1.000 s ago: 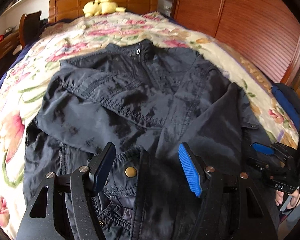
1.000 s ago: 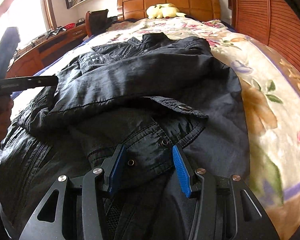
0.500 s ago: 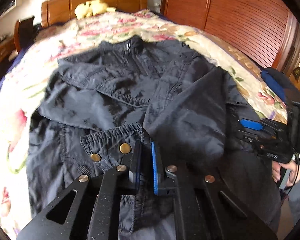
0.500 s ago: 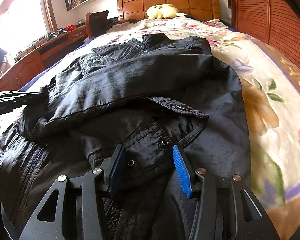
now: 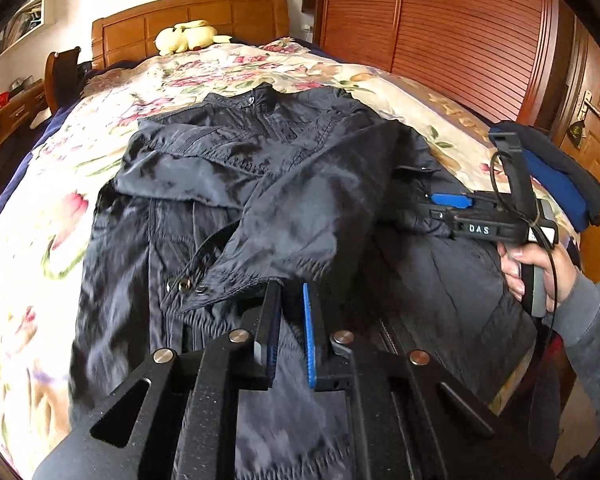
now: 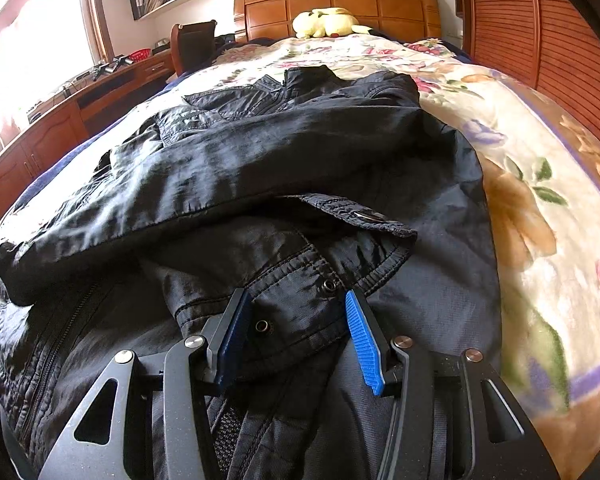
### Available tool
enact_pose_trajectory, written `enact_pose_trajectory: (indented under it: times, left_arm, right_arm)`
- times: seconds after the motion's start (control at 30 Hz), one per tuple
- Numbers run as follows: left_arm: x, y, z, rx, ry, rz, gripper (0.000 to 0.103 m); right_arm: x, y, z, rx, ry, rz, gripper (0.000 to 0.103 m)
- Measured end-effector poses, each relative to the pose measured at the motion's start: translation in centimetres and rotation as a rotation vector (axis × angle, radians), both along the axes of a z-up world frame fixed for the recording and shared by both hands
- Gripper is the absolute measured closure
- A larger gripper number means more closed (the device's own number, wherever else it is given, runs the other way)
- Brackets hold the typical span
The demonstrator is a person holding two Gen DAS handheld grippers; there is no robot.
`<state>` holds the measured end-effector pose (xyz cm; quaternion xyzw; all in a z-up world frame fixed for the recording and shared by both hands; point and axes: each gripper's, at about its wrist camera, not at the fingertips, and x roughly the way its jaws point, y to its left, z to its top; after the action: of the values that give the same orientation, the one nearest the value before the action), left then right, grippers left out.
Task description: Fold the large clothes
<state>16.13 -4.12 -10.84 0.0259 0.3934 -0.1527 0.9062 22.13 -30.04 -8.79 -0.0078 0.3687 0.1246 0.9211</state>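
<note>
Jacket [image 5: 300,184], dark and shiny, lies spread on the bed [image 5: 112,120], collar toward the headboard at 12 o'clock, hem toward the foot at 6. One sleeve is folded across the chest, running from the shoulder at 1 o'clock down to a cuff near the middle of the left wrist view. That cuff [image 5: 260,276] sits at the tips of the left tongs [image 5: 291,292], whose pads are pressed nearly together with dark cloth pinched between them. Just at 9 o'clock from the cuff, two snap studs show on a lower flap.

In the right wrist view, the right tongs [image 6: 296,304] stand half spread, straddling another snap-studded cuff [image 6: 300,312]; the blue pads flank the cloth, but whether they press on it I cannot tell. From the left camera those same tongs appear at 3 o'clock, held by a hand [image 5: 540,268] in a grey sleeve, with the tips resting at the jacket's edge.

Under the jacket is a floral blanket [image 6: 540,208], cream with pink and tan blooms. A yellow plush toy [image 6: 326,22] lies against the wooden headboard at 12 o'clock. A folded blue and dark garment [image 5: 556,180] rests on the bed's edge at 3 o'clock in the left view. Slatted wooden wardrobe doors [image 5: 452,32] stand at 1 to 2 o'clock, and a desk [image 6: 80,100] with a chair runs along the wall at 10 o'clock, beneath a bright window.
</note>
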Motion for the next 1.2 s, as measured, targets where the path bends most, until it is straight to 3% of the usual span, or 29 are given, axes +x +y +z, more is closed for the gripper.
enact_pose_trajectory:
  times: [0.13,0.37,0.57,0.7,1.03,1.2]
  left_arm:
    - [-0.9,1.2,0.1,-0.037,0.012,0.019,0.092]
    - [0.1,4.0,0.1,-0.051,0.008,0.075,0.072]
    - [2.5,5.4,-0.9,-0.03,0.03,0.101,0.066]
    - [4.5,5.6,-2.0,-0.007,0.059,0.118,0.05]
    - [6.2,5.1,-5.4,0.064,0.161,0.109,0.048]
    - [6.2,5.0,-6.1,0.067,0.167,0.115,0.048]
  right_arm:
    - [0.0,0.0,0.0,-0.004,0.0,-0.001,0.052]
    - [0.0,0.0,0.0,-0.004,0.0,-0.001,0.052]
    - [0.0,0.0,-0.1,-0.004,0.0,-0.001,0.052]
    - [0.0,0.0,0.0,-0.004,-0.001,-0.001,0.052]
    - [0.0,0.0,-0.1,-0.003,-0.001,-0.001,0.052]
    - [0.0,0.0,-0.1,-0.004,-0.002,-0.001,0.051]
